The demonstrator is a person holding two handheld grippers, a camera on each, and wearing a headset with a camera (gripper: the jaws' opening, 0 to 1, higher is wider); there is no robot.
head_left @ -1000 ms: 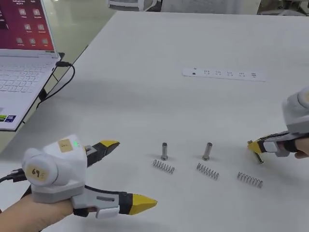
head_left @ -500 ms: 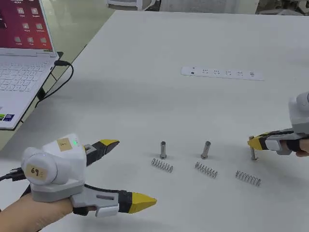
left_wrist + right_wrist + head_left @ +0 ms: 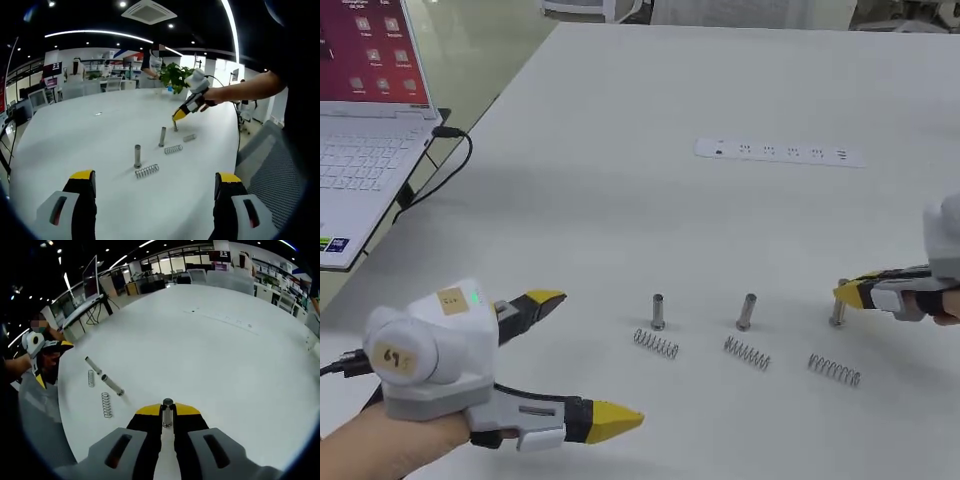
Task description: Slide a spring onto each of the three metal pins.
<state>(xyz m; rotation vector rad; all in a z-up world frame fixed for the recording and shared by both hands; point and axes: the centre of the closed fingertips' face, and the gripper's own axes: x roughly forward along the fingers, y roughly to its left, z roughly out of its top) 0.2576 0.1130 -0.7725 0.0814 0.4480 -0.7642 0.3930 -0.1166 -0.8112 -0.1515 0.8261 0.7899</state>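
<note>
Rightward, right gripper (image 3: 848, 293) (level) apparently grips pin (image 3: 838, 314).

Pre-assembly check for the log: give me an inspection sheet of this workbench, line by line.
Surface: white table.
Job's things: left pin, middle pin and right pin stand in a row; left spring, middle spring and right spring lie flat, one before each pin, none fitted.
Clutter: power strip; laptop beside the table's left edge.
Grippers: left claw open, holding nothing; right claw shut on right pin.
Cables: black cable at the laptop.
Surroundings: office desks, potted plant.
</note>
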